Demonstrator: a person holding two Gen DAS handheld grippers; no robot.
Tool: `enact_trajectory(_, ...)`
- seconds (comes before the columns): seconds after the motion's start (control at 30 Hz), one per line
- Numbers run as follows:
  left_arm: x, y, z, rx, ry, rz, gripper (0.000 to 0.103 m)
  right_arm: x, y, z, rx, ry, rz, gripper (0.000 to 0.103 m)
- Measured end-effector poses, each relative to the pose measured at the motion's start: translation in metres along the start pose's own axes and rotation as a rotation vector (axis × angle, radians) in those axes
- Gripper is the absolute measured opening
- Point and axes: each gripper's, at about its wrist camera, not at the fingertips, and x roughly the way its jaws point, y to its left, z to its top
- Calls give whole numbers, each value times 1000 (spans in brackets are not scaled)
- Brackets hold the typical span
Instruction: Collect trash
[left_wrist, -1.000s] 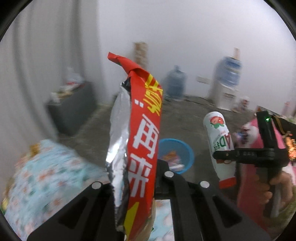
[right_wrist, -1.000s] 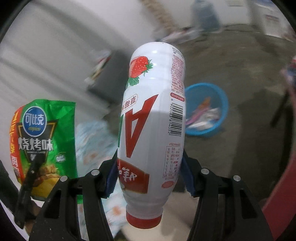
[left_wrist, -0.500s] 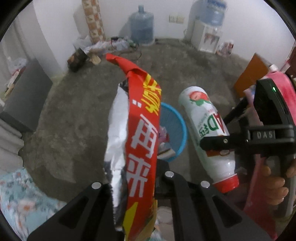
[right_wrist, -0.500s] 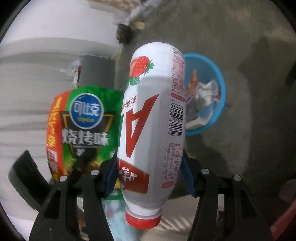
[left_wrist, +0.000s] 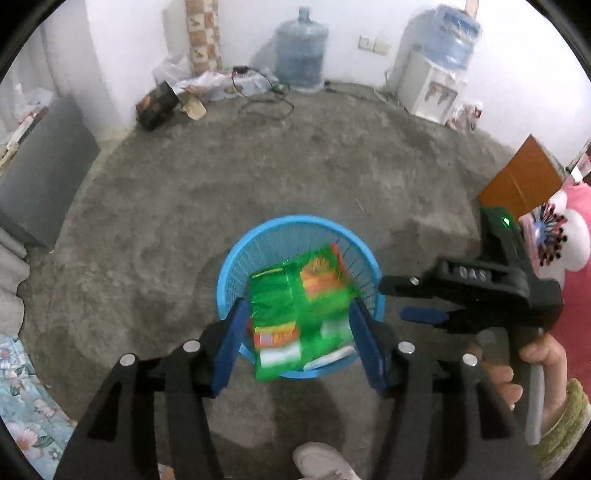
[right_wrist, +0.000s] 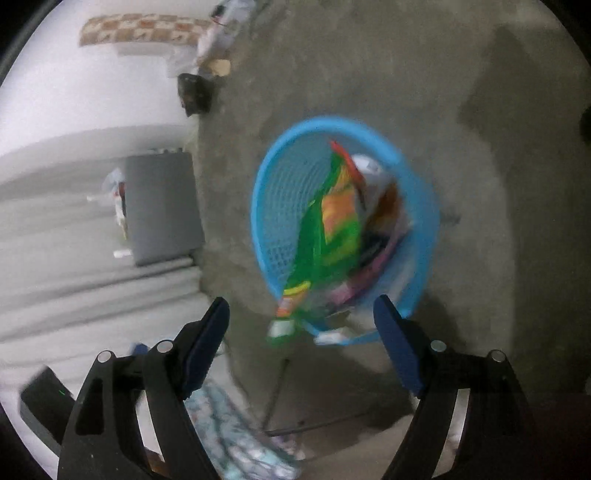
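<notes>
Here my left gripper (left_wrist: 299, 332) is opening, its blue pads clear of the green bag (left_wrist: 299, 310), which shows blurred over the near rim of the blue basket (left_wrist: 236, 258). My right gripper (right_wrist: 301, 336) is opening too, with nothing pinched. Only its view shows the bottle (right_wrist: 369, 170) and wrappers deeper in the basket (right_wrist: 280, 177). Only the left view shows my hand (left_wrist: 532, 373) on the right grip, a shoe (left_wrist: 321, 461), and the far jug (left_wrist: 303, 55).
</notes>
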Motion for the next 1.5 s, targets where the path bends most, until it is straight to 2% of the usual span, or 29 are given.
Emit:
enact_trajectory(0.13,-40,-1,-5,-26,-61,-13,56,-30,16,-18,-75,-44,-27,77)
enact_trajectory(0.27,-94,-4,-20,-9,-150,-26,64,-48,41,-45,-201,-88,-72,77)
enact_trajectory(0.4,-166,-10,-49,-2,-264,-13,81,-79,84,-95,-393,-147,-114,78)
enact_trajectory(0.5,-229,-10,-81,-58,-369,22,94,-104,121,-143,-554,-212,-142,84)
enact_trajectory(0.53,-243,-11,-89,-76,-392,32,96,-103,125,-150,-588,-228,-146,86)
enact_trajectory(0.6,-283,-13,-118,-126,-465,54,97,-121,147,-190,-709,-281,-164,90)
enact_trajectory(0.67,-312,-15,-145,-172,-518,87,97,-133,160,-225,-822,-331,-171,94)
enact_trajectory(0.77,-349,-20,-187,-256,-580,165,97,-151,172,-273,-969,-397,-171,95)
enact_trajectory(0.9,-381,-27,-243,-413,-628,363,97,-159,175,-324,-1116,-457,-155,95)
enact_trajectory(0.93,-385,-29,-253,-446,-631,412,97,-161,176,-335,-1142,-465,-145,95)
enact_trajectory(1.0,-388,-35,-281,-536,-598,572,97,-165,177,-361,-1209,-480,-133,95)
enact_trajectory(1.07,-387,-37,-305,-602,-545,641,97,-159,174,-379,-1269,-500,-178,95)
enact_trajectory(1.2,-380,-38,-354,-741,-444,642,97,-142,165,-411,-1377,-484,-282,95)
enact_trajectory(1.3,-367,-44,-384,-808,-365,624,97,-124,151,-421,-1435,-400,-331,95)
enact_trajectory(1.43,-345,-56,-399,-799,-286,571,97,-122,138,-433,-1470,-322,-334,95)
enact_trajectory(1.5,-336,-59,-397,-786,-253,584,97,-119,134,-437,-1489,-318,-346,95)
